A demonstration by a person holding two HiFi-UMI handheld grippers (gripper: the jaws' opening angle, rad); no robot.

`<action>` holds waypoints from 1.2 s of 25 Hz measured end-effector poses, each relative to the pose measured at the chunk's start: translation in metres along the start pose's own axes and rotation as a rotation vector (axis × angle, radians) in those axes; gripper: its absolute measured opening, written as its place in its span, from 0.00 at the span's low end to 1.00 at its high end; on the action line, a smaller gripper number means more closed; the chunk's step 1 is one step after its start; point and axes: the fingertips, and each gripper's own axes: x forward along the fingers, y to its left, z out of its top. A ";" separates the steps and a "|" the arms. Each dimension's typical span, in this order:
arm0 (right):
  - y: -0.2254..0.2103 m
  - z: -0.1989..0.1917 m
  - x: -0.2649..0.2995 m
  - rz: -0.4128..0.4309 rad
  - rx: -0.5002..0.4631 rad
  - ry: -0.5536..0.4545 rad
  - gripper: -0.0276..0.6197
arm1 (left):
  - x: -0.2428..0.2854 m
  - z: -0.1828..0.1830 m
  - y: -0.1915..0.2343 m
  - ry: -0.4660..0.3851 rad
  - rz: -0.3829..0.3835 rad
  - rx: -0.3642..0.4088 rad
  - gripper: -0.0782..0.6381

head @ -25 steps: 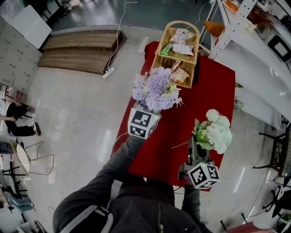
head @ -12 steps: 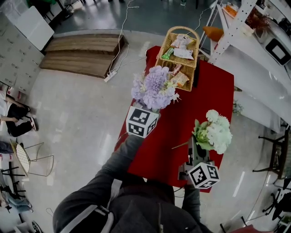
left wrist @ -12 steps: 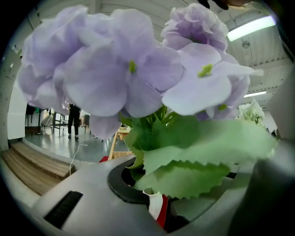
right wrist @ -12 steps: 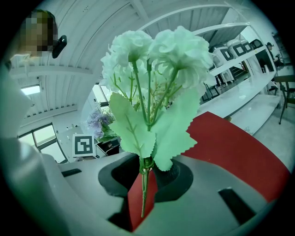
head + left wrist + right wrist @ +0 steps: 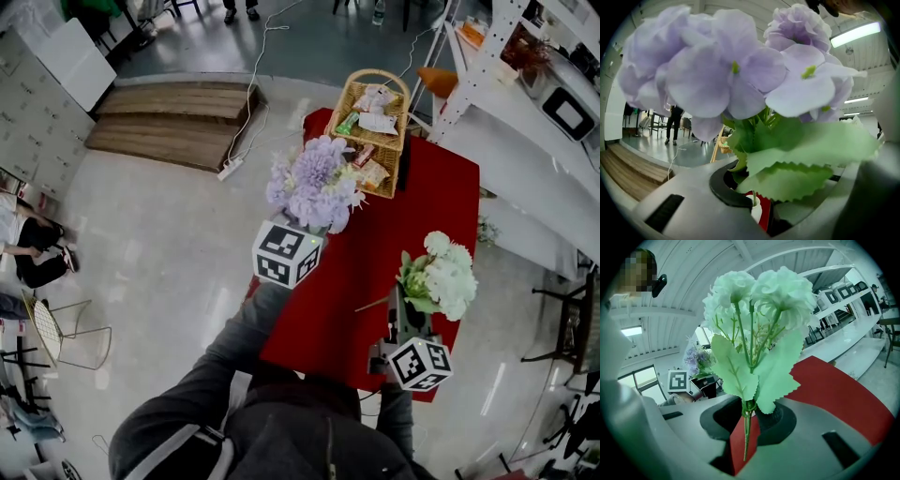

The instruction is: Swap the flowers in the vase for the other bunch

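Note:
My left gripper (image 5: 298,228) is shut on the stems of a purple flower bunch (image 5: 314,183), held upright over the left edge of the red table (image 5: 441,187). In the left gripper view the purple blooms (image 5: 736,70) and green leaves (image 5: 801,159) fill the picture. Below the jaws a small white rounded thing (image 5: 756,209) shows with one stem reaching down to it; it looks like the vase's mouth. My right gripper (image 5: 405,314) is shut on the stem of a white bunch (image 5: 441,272), upright above the table's near right part. Its thin stem (image 5: 746,437) hangs down between the jaws.
A wicker basket (image 5: 375,112) with packets stands at the table's far end, just behind the purple bunch. White shelving (image 5: 506,84) runs along the right. A wooden platform (image 5: 169,112) and a cable lie on the floor to the left.
The left gripper has risen a little with the purple bunch and drifted slightly left in the head view. The right gripper and the white bunch have stayed in place.

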 end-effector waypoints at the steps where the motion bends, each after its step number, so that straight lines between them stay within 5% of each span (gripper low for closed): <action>1: 0.001 0.001 0.000 0.001 -0.002 -0.002 0.16 | -0.003 0.005 0.000 -0.006 -0.008 -0.004 0.17; 15: 0.017 0.001 -0.003 0.017 -0.019 -0.019 0.16 | -0.049 0.066 -0.009 -0.072 -0.153 -0.044 0.17; 22: 0.027 0.001 -0.004 0.022 -0.034 -0.024 0.16 | -0.074 0.059 -0.012 -0.028 -0.197 -0.001 0.17; 30: 0.035 -0.006 -0.006 0.016 -0.030 -0.026 0.16 | -0.104 0.019 -0.011 0.008 -0.214 -0.068 0.18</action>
